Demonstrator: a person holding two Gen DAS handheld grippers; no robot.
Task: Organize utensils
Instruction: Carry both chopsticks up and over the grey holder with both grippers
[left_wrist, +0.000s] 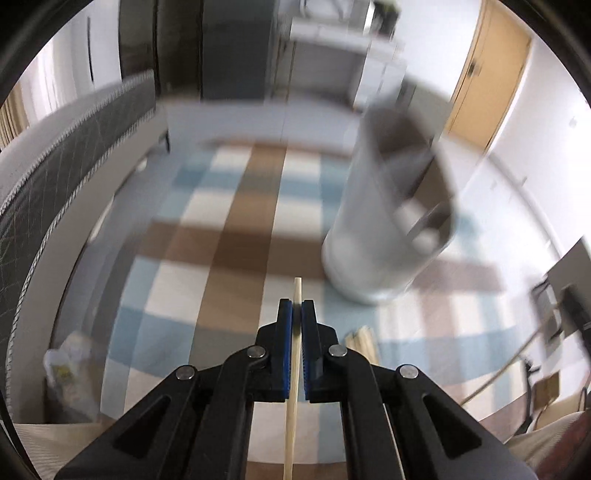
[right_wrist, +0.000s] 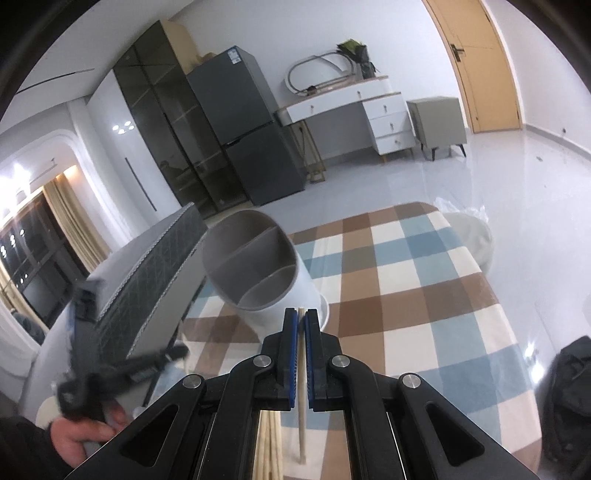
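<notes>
A pale wooden chopstick (left_wrist: 294, 369) runs lengthwise between the blue pads of my left gripper (left_wrist: 296, 306), which is shut on it, tip poking forward. The white utensil holder (left_wrist: 384, 221) stands blurred ahead to the right on the checked tablecloth (left_wrist: 221, 258). In the right wrist view, my right gripper (right_wrist: 301, 315) is shut on another chopstick (right_wrist: 302, 387), just in front of the holder (right_wrist: 258, 266), whose grey inside is split by dividers. A bundle of chopsticks (right_wrist: 271, 443) lies under that gripper. The left gripper (right_wrist: 177, 352) appears blurred at lower left, held by a hand (right_wrist: 85, 435).
More chopsticks (left_wrist: 364, 343) lie on the cloth right of the left gripper. A grey quilted mattress edge (right_wrist: 159, 280) borders the table's left side. A plastic bag (left_wrist: 70, 369) sits at lower left. A black bag (right_wrist: 569, 398) and a white pouf (right_wrist: 476, 236) are on the floor right.
</notes>
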